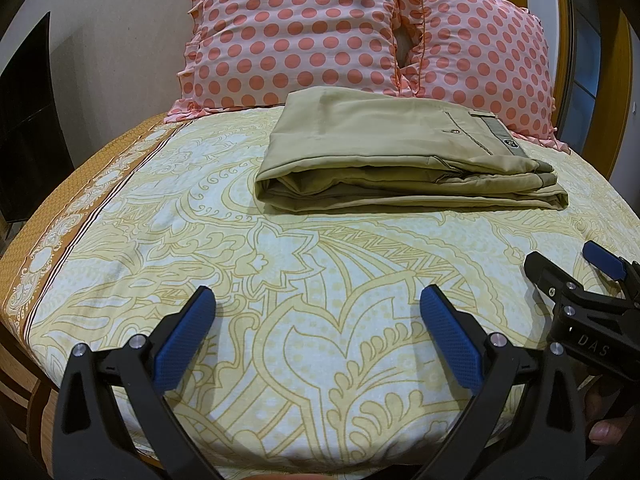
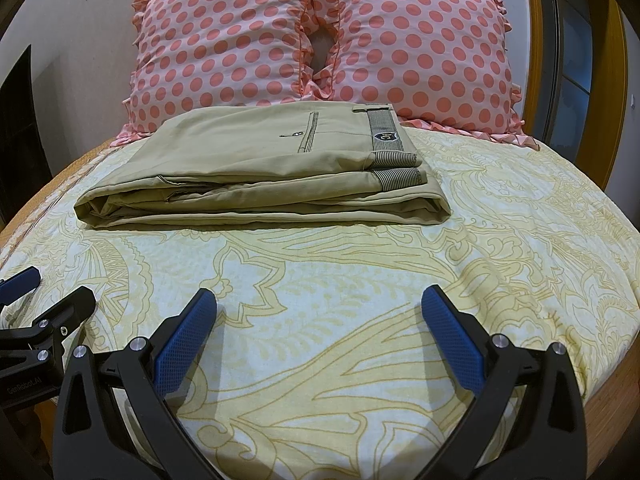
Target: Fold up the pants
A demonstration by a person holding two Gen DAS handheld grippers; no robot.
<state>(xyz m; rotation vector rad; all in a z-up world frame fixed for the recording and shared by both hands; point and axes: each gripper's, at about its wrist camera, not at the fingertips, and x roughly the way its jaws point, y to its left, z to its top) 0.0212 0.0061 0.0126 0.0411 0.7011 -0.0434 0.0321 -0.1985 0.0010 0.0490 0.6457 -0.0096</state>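
Note:
Beige pants [image 1: 384, 152] lie folded in a flat stack on the bed, back pocket and striped waistband up; they also show in the right wrist view [image 2: 260, 172]. My left gripper [image 1: 318, 300] is open and empty, low over the bedsheet, well short of the pants. My right gripper [image 2: 319, 300] is open and empty, likewise short of the pants. The right gripper also shows at the right edge of the left wrist view [image 1: 576, 268], and the left gripper at the left edge of the right wrist view [image 2: 48, 288].
Two pink polka-dot pillows [image 1: 296, 36] [image 2: 416, 48] lean at the head of the bed behind the pants. The yellow patterned bedsheet [image 1: 280, 280] covers the bed. A wooden frame [image 2: 536, 40] and wall stand at the right.

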